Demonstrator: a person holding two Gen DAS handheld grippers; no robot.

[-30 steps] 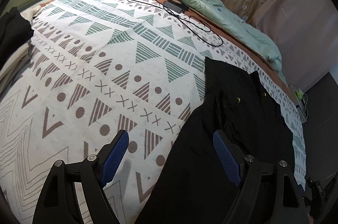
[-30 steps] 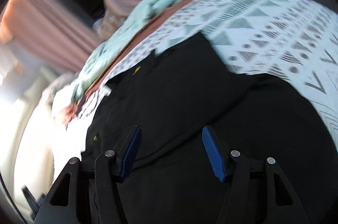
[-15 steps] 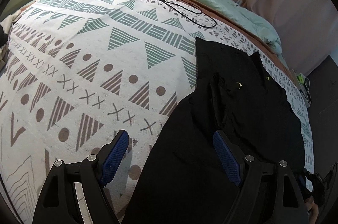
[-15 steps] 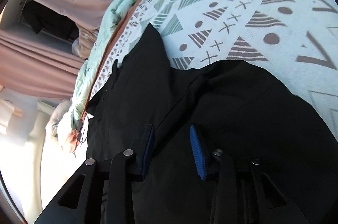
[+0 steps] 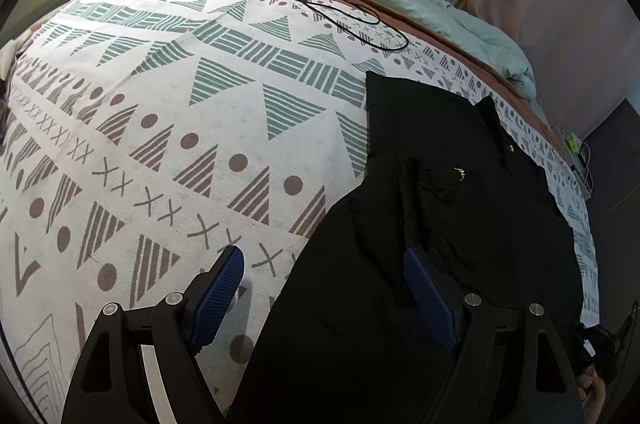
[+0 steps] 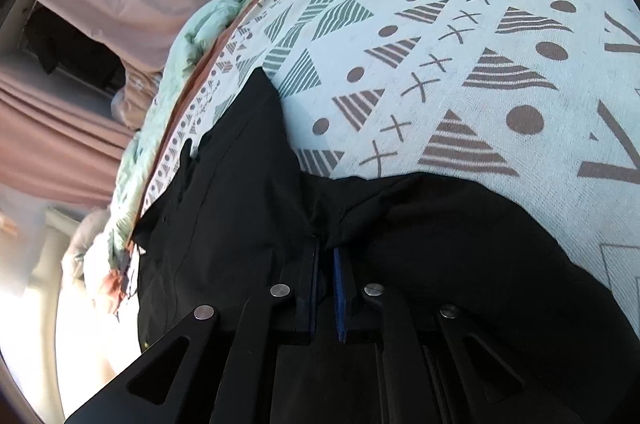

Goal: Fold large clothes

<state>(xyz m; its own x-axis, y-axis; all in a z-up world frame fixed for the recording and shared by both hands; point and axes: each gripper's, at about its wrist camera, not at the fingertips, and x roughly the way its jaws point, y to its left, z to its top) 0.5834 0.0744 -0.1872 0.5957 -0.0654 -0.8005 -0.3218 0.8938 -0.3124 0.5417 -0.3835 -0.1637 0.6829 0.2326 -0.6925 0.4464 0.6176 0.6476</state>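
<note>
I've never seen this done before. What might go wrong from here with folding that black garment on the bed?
1. The right gripper is pinched shut on a small bit of the black garment; the fabric may slip out when lifted.
2. The left gripper is open and holds nothing, so a pull from one side alone may bunch the garment rather than fold it flat.
3. A black cable lies farther up the bedspread; a wide sweep might snag it.

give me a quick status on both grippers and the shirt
Left gripper open, over the black garment's edge. Right gripper shut on a fold of it. Black charger cable lies further up the patterned bedspread, apart from the garment.
</note>
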